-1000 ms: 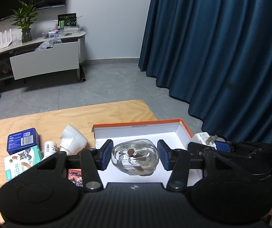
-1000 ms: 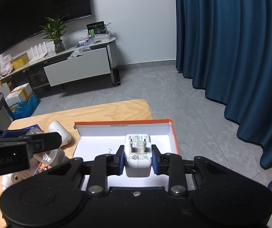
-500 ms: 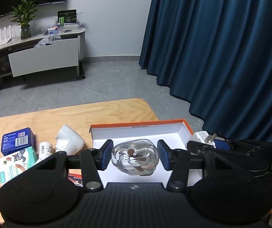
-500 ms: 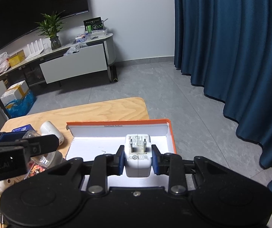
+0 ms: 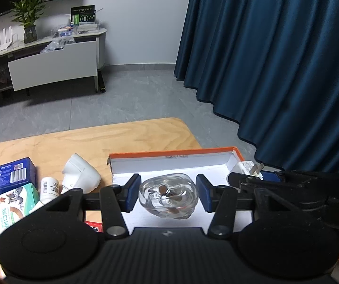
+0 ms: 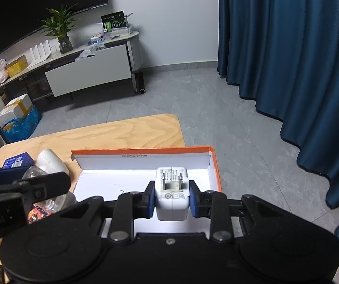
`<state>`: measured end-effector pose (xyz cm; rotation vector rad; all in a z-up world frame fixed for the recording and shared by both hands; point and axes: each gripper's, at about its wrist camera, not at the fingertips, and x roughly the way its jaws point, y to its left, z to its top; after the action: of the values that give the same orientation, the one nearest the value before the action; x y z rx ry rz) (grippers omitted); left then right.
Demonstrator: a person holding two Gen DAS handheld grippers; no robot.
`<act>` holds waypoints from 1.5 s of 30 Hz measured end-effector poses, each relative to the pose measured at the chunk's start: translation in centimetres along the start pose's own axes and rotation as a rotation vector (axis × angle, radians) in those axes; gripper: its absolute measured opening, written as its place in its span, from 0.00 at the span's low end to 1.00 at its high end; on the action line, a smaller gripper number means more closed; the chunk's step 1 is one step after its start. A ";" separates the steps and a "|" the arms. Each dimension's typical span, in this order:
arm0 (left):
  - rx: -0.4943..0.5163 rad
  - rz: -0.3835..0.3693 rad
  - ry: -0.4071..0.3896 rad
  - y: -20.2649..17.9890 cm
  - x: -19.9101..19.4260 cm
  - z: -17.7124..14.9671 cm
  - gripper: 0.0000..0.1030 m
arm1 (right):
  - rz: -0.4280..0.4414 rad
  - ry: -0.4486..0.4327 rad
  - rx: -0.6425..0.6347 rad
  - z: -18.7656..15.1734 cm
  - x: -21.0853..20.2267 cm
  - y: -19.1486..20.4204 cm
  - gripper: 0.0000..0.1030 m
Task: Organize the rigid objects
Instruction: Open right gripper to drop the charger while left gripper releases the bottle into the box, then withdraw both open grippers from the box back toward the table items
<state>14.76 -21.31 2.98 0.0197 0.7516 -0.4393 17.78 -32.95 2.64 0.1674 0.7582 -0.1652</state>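
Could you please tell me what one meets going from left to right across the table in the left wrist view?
Blue tin → small white bottle → white cone-shaped device → clear glass bottle held in the left hand-held gripper over the orange-edged box → white charger plug in the right hand-held gripper.

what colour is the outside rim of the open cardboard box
Orange outside, white inside: the shallow open cardboard box shows it best in the right wrist view.

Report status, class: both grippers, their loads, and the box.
Left gripper shut on clear glass bottle. Right gripper shut on white plug adapter. Both over orange-rimmed box, its floor bare; nothing blocking.
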 end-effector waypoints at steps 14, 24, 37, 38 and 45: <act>-0.010 -0.003 0.026 -0.1 2.1 0.7 0.50 | -0.005 -0.040 -0.023 1.9 1.2 -0.9 0.37; -0.016 -0.079 0.064 -1.5 4.1 0.7 0.49 | -0.032 -0.074 0.013 0.9 -1.5 -2.3 0.42; 0.000 0.006 0.040 -0.5 -0.1 0.1 0.76 | -0.049 -0.094 0.021 -0.8 -4.6 -0.8 0.73; 0.000 0.016 0.037 -0.2 -0.5 0.0 0.76 | -0.045 -0.095 0.022 -1.0 -4.8 -0.6 0.74; -0.021 0.075 0.026 1.7 -2.9 -0.9 0.76 | -0.010 -0.092 -0.002 -1.8 -5.9 1.6 0.75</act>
<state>12.98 -18.50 4.03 0.0339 0.7784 -0.3598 12.68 -30.48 5.65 0.1530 0.6676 -0.1802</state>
